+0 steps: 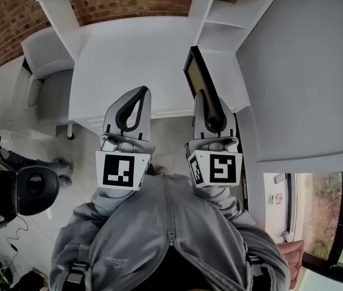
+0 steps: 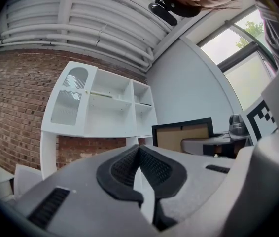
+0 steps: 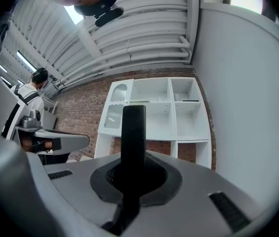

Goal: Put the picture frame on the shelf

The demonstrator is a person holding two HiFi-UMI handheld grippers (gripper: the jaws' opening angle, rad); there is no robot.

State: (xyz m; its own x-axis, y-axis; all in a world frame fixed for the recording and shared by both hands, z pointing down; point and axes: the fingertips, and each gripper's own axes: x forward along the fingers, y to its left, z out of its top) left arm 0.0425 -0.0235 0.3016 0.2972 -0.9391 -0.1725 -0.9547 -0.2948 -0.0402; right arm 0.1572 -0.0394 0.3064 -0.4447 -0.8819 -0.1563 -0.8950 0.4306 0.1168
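Note:
The picture frame [image 1: 194,73] is black with a brown back [image 2: 183,135]. My right gripper [image 1: 201,96] is shut on its lower edge and holds it upright in front of me. In the right gripper view the frame's black edge [image 3: 133,132] stands up from between the jaws of the right gripper [image 3: 132,168]. Beside it my left gripper [image 1: 142,91] is shut with nothing in it, and its pads [image 2: 131,165] meet in the left gripper view. The white shelf unit [image 3: 154,113] with open compartments stands ahead against a brick wall; it also shows in the other views [image 1: 223,17] [image 2: 105,107].
A white table [image 1: 129,59] lies below the grippers, with a grey chair [image 1: 53,96] at its left. A tall pale wall panel [image 1: 305,71] runs along the right. Black equipment [image 1: 14,190] sits on the floor at left. A person [image 3: 31,95] stands far left.

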